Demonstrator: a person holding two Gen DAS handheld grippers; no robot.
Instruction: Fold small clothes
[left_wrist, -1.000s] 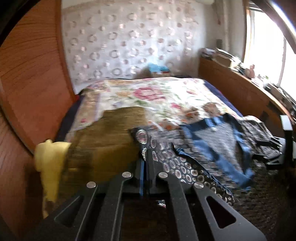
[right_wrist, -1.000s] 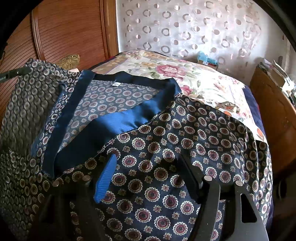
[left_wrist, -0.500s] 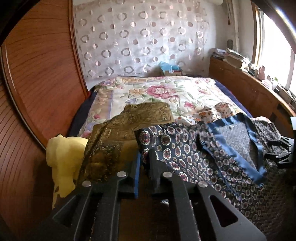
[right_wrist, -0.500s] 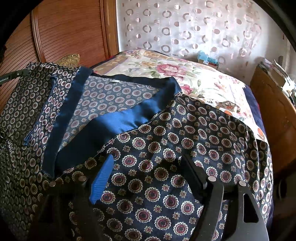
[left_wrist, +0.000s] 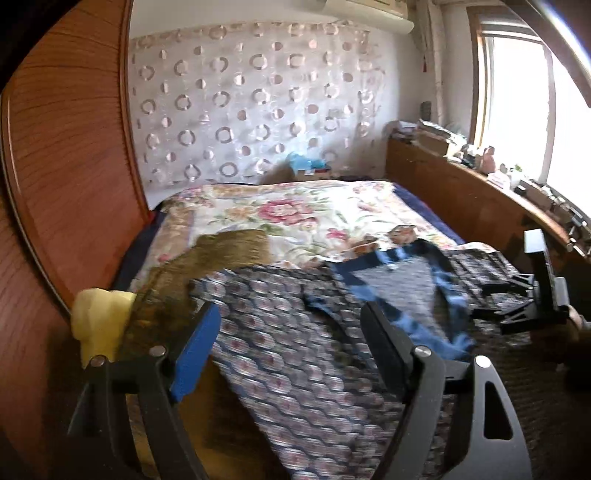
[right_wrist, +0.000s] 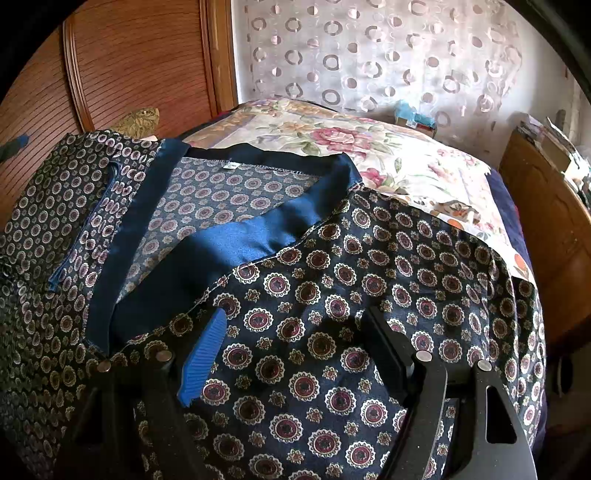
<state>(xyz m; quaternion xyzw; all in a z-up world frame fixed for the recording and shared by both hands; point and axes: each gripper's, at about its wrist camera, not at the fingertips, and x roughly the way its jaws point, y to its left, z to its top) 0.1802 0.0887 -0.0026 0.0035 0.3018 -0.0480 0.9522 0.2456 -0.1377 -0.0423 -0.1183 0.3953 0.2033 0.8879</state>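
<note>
Your left gripper jaws are opening over the patterned shirt, nothing pinched; your right gripper stays spread above it. An olive garment and yellow cloth crowd the left edge of the floral bedspread.

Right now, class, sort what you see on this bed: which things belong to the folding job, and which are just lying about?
Belongs to the job:
- patterned navy garment with its blue satin collar
- left gripper, jaws opening above the cloth
- right gripper, open over the cloth

Just lying about:
- olive-gold cloth
- yellow cloth
- floral bedspread
- clutter on the windowsill
</note>
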